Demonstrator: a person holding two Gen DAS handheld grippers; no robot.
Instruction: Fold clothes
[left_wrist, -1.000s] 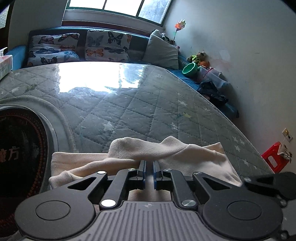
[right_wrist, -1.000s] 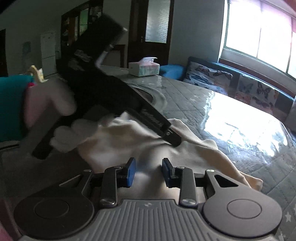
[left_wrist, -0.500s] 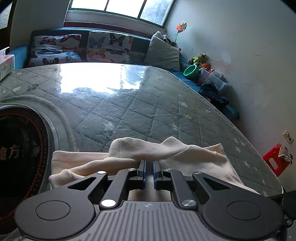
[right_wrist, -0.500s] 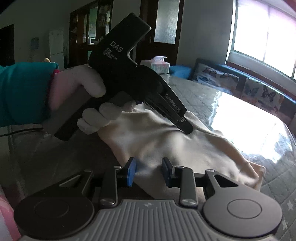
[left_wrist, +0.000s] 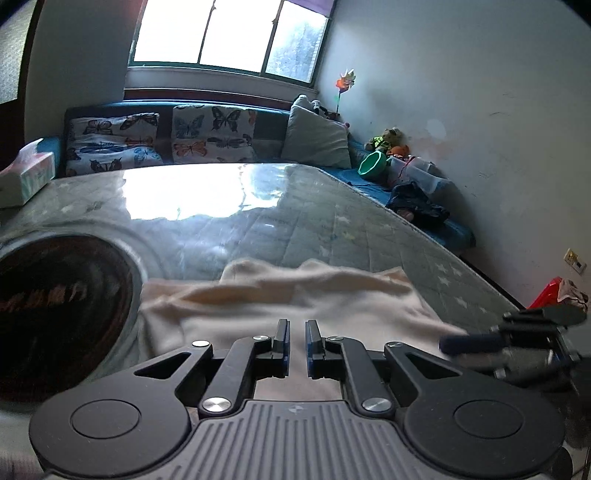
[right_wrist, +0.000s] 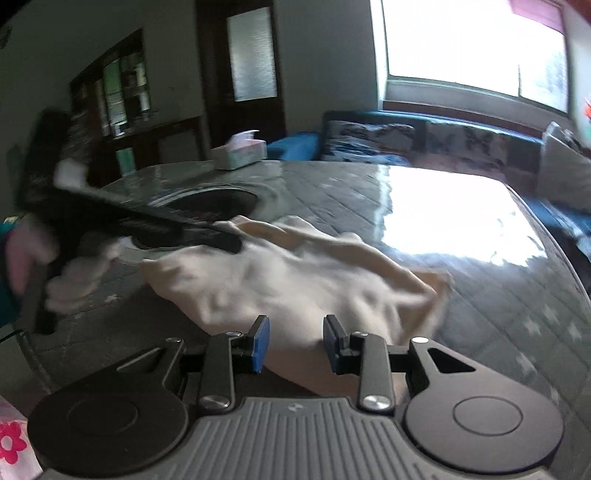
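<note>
On the quilted worktop (left_wrist: 332, 236), under a glossy clear cover, a cream garment (left_wrist: 295, 295) lies rumpled near the front edge, just right of a dark round inset (left_wrist: 55, 314). The left gripper (left_wrist: 296, 334) sits low over the cloth's near part with its fingers narrow, almost together; only a thin slit shows between them, and whether cloth is pinched there cannot be told. From the right wrist view the same gripper reaches in from the left, held by a white-gloved hand (right_wrist: 74, 280), its tip at the garment's far left edge. The right gripper (right_wrist: 295, 328) hovers at the garment's near edge (right_wrist: 288, 291) with its blue-padded fingers partly apart; cloth shows in the gap behind them, but the pads do not press it. A tissue box (right_wrist: 242, 149) stands at the worktop's far left corner. Beyond are butterfly cushions (left_wrist: 159, 144) on a blue bench below a bright window (left_wrist: 229, 37), and a green bowl (left_wrist: 373, 164) by the wall.
</note>
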